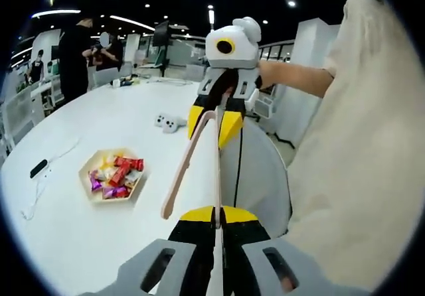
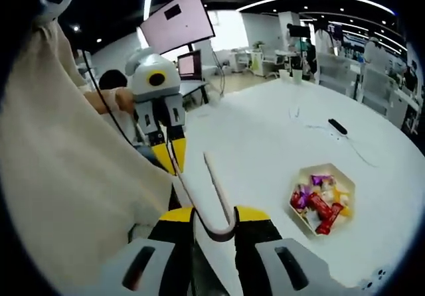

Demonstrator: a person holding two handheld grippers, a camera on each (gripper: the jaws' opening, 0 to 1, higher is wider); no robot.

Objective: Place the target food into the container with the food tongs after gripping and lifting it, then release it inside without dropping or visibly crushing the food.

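An open office with ceiling lights and desks lies behind a broad white table (image 1: 86, 243) that takes up most of both views. In the left gripper view, far left, people stand by the far desks, too small to read. On the near-left part of the table lie a dark flat device (image 1: 38, 168) and a thin cable; just right of them sits the hexagonal tray (image 1: 88, 178) of wrapped sweets (image 1: 119, 175) — red, purple and yellow wrappers, individual pieces hard to tell apart. Bare tabletop surrounds the tray on every side. Further back, a small white controller (image 1: 169, 122) rests near the table's middle.

At the centre, the food tongs (image 1: 189, 160) stretch between the two tools, held up in the air above the table, well apart from the tray. The left gripper (image 1: 216, 218) has its jaws drawn narrow onto one tong arm; the other arm splays free. The right gripper (image 1: 214, 120) faces it, clamping the far end of the tongs. In the right gripper view, the tongs' bend (image 2: 216, 233) sits between that gripper's (image 2: 214, 224) yellow-tipped jaws — the contact itself is partly hidden. A cream sleeve cuts off the right side of the left gripper view.
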